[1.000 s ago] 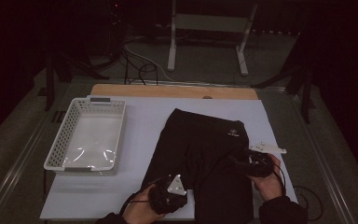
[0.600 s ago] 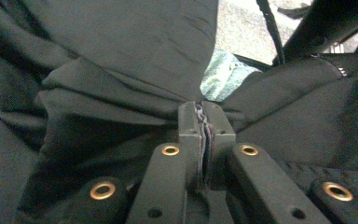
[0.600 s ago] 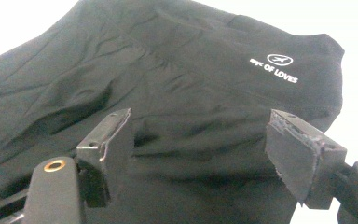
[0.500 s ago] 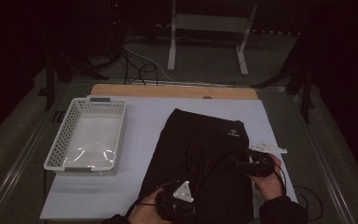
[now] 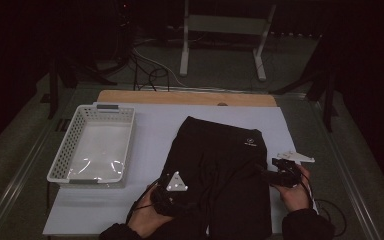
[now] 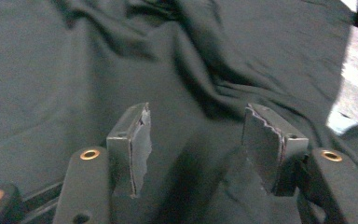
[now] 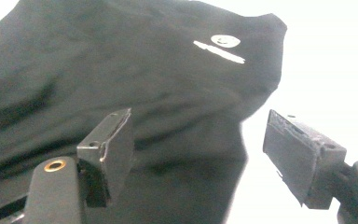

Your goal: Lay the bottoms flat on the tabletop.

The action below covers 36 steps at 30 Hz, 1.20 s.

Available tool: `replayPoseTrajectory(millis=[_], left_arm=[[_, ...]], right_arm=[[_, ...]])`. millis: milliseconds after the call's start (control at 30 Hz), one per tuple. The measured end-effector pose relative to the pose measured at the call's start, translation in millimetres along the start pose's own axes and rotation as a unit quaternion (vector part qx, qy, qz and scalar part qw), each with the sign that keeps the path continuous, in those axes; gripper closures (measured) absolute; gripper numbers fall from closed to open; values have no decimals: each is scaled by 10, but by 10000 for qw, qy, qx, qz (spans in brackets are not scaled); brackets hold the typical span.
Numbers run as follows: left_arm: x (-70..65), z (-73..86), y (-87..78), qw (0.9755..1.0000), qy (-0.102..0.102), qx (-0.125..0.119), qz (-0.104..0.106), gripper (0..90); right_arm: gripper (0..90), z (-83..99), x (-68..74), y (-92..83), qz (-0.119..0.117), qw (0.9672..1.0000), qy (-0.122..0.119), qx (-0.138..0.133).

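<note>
1. The black garment [image 5: 220, 175] looks soft, light and limp. By my judgement it will sag and crease wherever it is lifted, so it should be taken by an edge or a corner rather than by the flat middle, with one gripper at each side.
2. It lies spread on the white sheet [image 5: 150, 135] that covers the counter, in the right half, running from about mid-depth down to the near edge. A small white logo [image 5: 250, 142] sits near its far right corner.
3. The cloth is matt black, widest near the person and narrower toward the far end. The left gripper view shows loose folds and ridges across it, so it is not yet smoothed.
4. The left gripper [image 5: 172, 197] is over the garment's near left part. Its jaws have just been opening and now stand spread, with cloth lying under the gap but not pinched.
5. The right gripper [image 5: 280, 175] is at the garment's right edge, near the counter's right side. Its jaws are spread wide, straddling the border between black fabric and white sheet, and nothing is gripped.
6. A white perforated basket [image 5: 62, 165] stands empty on the left of the counter, well apart from the garment.
</note>
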State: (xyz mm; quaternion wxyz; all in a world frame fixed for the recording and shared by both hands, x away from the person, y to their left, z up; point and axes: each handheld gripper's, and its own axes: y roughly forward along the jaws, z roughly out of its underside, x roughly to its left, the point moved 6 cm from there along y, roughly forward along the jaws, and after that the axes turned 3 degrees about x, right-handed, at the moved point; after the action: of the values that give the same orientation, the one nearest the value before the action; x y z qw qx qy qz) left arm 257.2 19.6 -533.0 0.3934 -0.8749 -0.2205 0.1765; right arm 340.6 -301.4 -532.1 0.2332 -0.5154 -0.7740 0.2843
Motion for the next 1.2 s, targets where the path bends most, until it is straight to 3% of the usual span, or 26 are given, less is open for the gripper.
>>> replayPoseTrajectory(millis=[67,300,600,900,1000,1200], left_arm=[[38,15,-13,9999,-43,4,-105,400],[95,31,-61,9994,-133,-106,-292,353],[225,96,-72,9969,-300,-58,-729,281],[279,157,-88,9949,-397,3,-929,272],[313,188,-111,9941,-456,27,-983,276],[355,250,-137,9933,-585,88,-994,305]], right_arm=[[267,19,-42,26,120,9999,8,75],[333,26,-115,80,183,9996,155,168],[415,-12,-163,173,292,9987,279,321],[503,-55,-260,291,386,9957,492,682],[528,-50,-301,334,364,9941,662,773],[678,-44,-329,397,412,9926,688,916]])
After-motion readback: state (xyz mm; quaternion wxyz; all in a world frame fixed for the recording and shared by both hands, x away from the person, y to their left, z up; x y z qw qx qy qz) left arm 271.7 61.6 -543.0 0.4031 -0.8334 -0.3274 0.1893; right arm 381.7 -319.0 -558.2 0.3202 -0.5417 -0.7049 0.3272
